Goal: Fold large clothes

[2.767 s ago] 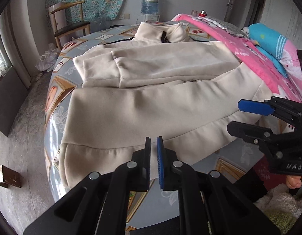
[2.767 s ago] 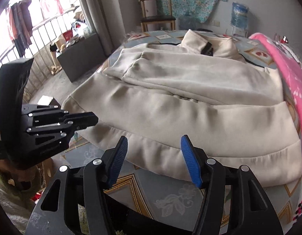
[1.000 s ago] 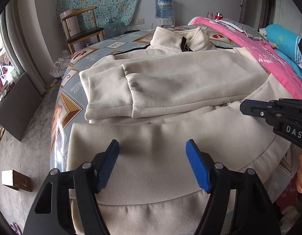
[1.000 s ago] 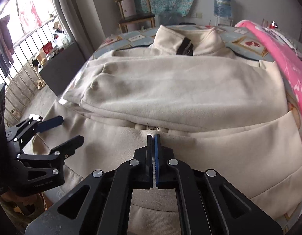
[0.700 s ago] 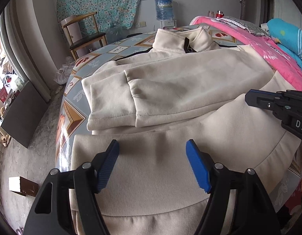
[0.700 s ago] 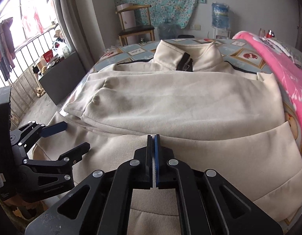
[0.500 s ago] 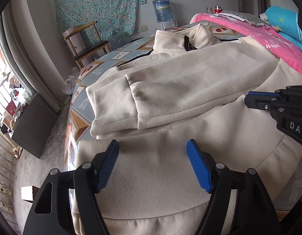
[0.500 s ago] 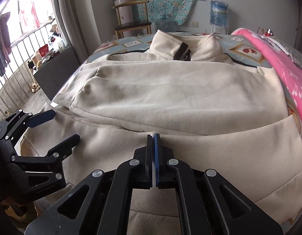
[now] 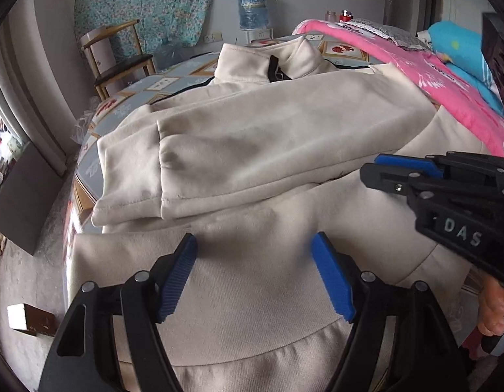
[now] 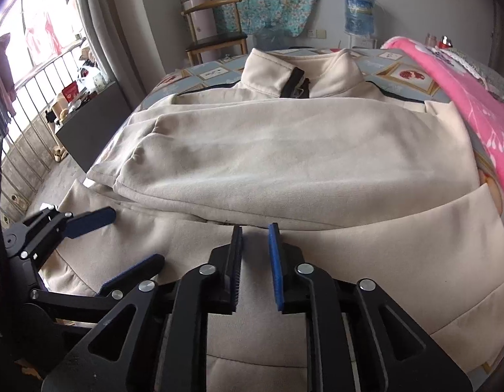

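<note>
A large cream jacket (image 9: 268, 137) lies face up on the bed, collar (image 10: 297, 72) at the far end and both sleeves folded across the chest. Its ribbed hem band (image 9: 252, 362) is nearest me. My left gripper (image 9: 253, 245) hovers open over the lower left of the jacket, just short of the sleeve cuffs, with nothing between its pads. It also shows at the left of the right wrist view as the left gripper (image 10: 136, 236). My right gripper (image 10: 255, 228) is over the lower middle; its jaws are opening by a narrow gap, and no cloth is pinched between them. In the left wrist view the right gripper (image 9: 371, 165) is at the right.
A pink blanket (image 9: 448, 78) runs along the bed's right side. The patterned bed sheet (image 9: 88, 163) shows at the left edge. A wooden chair (image 10: 216, 26) and a water bottle (image 10: 359, 13) stand by the far wall. A dark cabinet (image 10: 88, 124) is left of the bed, and a wooden block (image 9: 23, 320) lies on the floor.
The right gripper's jaws, shut until half a second ago, have parted slightly. The left gripper has edged forward over the jacket toward the folded sleeves, still open.
</note>
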Demonstrator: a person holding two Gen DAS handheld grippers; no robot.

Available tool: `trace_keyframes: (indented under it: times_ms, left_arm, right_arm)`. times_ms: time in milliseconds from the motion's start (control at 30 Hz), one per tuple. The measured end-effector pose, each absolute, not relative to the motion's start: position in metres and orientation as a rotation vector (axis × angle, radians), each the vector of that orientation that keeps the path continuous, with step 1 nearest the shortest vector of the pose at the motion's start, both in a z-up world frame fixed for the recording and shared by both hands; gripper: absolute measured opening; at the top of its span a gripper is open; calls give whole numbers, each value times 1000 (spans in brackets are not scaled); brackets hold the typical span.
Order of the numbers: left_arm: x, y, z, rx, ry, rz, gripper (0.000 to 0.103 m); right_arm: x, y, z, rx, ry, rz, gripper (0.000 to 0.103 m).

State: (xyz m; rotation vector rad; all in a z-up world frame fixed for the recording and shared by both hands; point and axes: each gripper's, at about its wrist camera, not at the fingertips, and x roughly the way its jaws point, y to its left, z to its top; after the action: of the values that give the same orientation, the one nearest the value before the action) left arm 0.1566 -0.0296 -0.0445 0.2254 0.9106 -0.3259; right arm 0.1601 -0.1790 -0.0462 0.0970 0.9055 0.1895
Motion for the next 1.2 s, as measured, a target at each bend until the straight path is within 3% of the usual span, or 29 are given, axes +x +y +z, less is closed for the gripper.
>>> trace_keyframes:
  times_ms: [367, 400, 467, 633, 833, 967, 1200]
  left_arm:
    - [157, -30, -45, 224, 927, -328, 73]
    - [158, -30, -45, 226, 932, -330, 73]
    - [159, -30, -42, 239, 960, -327, 73]
    - [167, -20, -15, 249, 975, -316, 73]
    - [217, -3, 42, 153, 929, -281, 77]
    - [273, 3, 67, 33, 914, -258, 79]
    - [402, -37, 56, -30, 1000, -253, 79]
  right_arm:
    - [159, -256, -55, 227, 941, 23, 24]
    - [159, -256, -53, 228, 947, 30, 27]
    - [158, -255, -45, 235, 943, 61, 63]
    - [161, -262, -9, 241, 928, 147, 74]
    - [213, -288, 35, 266, 944, 214, 83]
    - [275, -306, 39, 349, 989, 235, 84]
    - [405, -311, 26, 371, 1092, 206, 84]
